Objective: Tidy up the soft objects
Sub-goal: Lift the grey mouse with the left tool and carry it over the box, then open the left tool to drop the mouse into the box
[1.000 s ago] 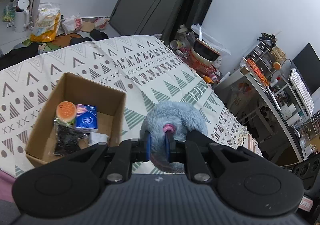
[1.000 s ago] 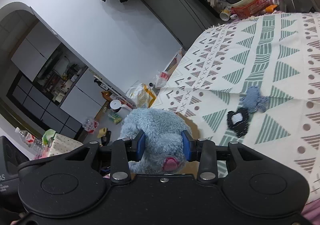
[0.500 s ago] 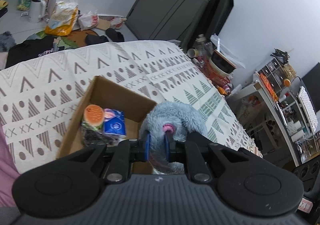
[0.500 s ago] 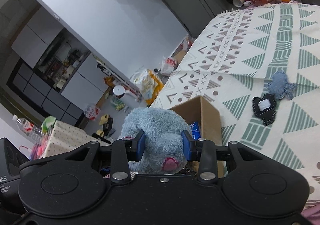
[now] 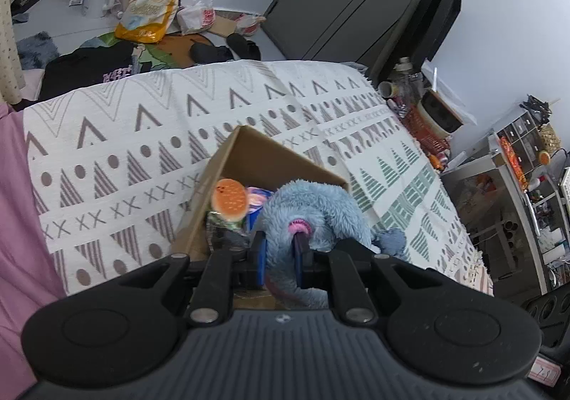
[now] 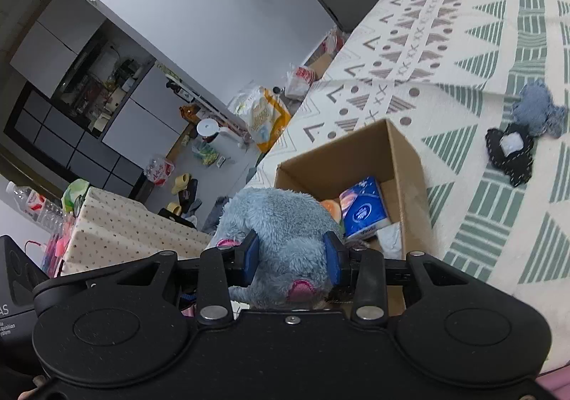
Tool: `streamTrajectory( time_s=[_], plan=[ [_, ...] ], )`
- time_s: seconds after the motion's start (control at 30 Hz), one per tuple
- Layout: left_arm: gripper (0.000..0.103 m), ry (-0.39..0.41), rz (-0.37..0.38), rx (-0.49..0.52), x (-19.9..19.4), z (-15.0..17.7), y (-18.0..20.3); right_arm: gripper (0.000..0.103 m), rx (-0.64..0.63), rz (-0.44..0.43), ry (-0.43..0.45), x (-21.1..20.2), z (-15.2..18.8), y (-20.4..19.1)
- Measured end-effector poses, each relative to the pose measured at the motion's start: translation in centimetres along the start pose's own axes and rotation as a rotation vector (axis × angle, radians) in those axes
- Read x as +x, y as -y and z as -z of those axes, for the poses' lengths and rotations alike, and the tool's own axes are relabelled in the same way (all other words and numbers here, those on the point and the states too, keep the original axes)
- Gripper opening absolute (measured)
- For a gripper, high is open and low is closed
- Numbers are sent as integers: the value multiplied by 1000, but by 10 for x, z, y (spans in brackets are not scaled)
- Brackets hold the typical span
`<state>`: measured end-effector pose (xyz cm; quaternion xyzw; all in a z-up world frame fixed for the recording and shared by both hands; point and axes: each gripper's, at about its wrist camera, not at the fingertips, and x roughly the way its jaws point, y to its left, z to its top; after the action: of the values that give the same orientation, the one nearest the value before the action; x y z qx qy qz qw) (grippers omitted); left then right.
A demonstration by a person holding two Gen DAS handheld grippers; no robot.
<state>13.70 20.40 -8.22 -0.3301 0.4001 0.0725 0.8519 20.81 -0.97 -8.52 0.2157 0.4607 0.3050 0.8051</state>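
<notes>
A bed (image 5: 135, 136) with a patterned white cover fills the middle of both views. On it sits an open cardboard box (image 5: 228, 154) (image 6: 402, 147), at the centre of each frame. A fluffy blue plush toy (image 5: 313, 207) (image 6: 281, 222) hangs over the box's near side, gripped from two sides: the left claw (image 5: 279, 252) is clenched narrowly on a thin part of the toy, and the right claw (image 6: 291, 255) is clamped wide around its body. Inside the box lie a blue tissue pack (image 6: 361, 207) and an orange burger-shaped toy (image 5: 228, 200), side by side. To the right in the right wrist view, a black cloth piece (image 6: 511, 154) and a small blue cloth (image 6: 538, 109) lie touching on the cover, well apart from the box.
</notes>
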Motion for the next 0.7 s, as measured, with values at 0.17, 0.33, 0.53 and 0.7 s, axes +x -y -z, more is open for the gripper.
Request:
streamTrajectory(
  time_s=[0.17, 0.33, 0.53, 0.7],
  plan=[
    [16, -50, -44, -23, 6, 0, -11, 42, 22, 5, -61, 14, 8, 1],
    [27, -97, -95, -38, 9, 1, -14, 56, 49, 31, -98, 17, 12, 5],
    [47, -76, -97, -34, 0, 1, -12, 67, 45, 42, -59, 0, 9, 6],
    [49, -68, -108, -34, -7, 3, -5, 70, 51, 58, -33, -17, 9, 14]
  ],
)
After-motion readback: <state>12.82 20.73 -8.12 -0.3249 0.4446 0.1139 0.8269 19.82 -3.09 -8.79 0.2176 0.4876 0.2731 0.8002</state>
